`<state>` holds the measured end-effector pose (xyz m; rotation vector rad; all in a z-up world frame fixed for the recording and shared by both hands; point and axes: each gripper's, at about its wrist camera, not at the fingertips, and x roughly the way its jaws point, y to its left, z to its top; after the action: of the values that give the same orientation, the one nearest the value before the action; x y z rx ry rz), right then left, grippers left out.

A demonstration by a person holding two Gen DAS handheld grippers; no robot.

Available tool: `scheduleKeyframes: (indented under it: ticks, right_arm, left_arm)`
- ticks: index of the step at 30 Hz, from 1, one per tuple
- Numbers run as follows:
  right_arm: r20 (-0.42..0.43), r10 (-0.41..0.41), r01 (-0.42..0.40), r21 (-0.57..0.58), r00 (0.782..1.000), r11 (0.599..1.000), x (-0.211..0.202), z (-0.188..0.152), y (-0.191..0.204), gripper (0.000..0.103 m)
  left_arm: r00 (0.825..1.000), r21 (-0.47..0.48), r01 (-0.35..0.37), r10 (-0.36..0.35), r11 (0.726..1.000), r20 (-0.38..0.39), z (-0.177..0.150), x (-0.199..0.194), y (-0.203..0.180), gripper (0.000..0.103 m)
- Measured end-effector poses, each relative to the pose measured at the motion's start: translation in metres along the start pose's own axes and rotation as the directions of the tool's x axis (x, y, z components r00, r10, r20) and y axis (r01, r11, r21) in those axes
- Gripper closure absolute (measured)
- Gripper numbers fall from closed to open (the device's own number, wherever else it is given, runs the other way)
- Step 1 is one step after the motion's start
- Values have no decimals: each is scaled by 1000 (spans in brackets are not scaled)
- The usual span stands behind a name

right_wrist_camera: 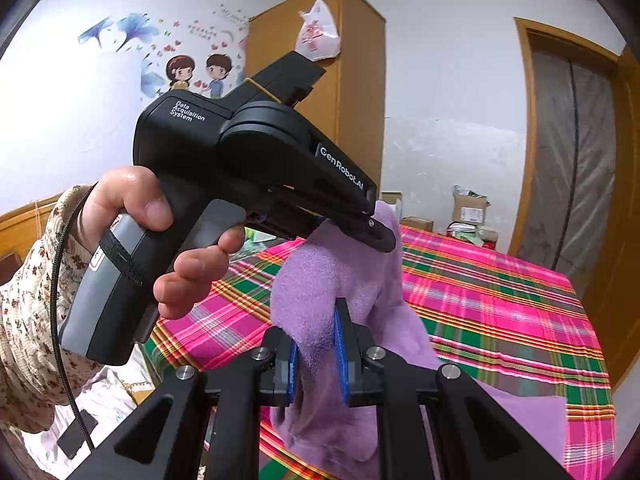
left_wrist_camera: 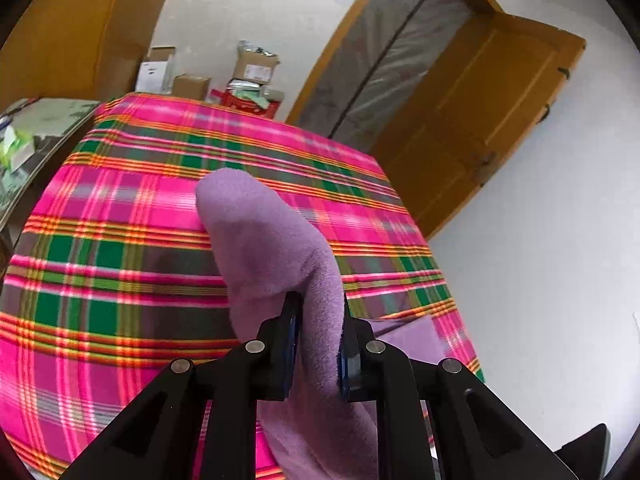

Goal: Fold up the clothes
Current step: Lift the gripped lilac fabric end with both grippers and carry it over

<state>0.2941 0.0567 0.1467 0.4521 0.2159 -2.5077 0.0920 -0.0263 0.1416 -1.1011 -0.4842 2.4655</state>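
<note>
A purple fleece garment is lifted above a pink and green plaid bedspread. My left gripper is shut on a fold of it, and the cloth stands up in a hump past the blue pads. In the right wrist view my right gripper is shut on another part of the same purple garment, close below the left gripper, which a hand holds. The rest of the garment trails down onto the bedspread at the lower right.
Cardboard boxes and a red package sit past the bed's far edge. A wooden door stands open at the right. A wooden wardrobe with a plastic bag hung on it rises behind. A cluttered desk is at the left.
</note>
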Motion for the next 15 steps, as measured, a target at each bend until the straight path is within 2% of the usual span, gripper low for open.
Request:
scheduleKeyframes:
  ticks: [15]
  right_arm:
    - [45,-96,93,79,994,993,-45,-3,-51,88]
  left_arm:
    - [998,129,68,-66,989,-20,2,32,-82,86]
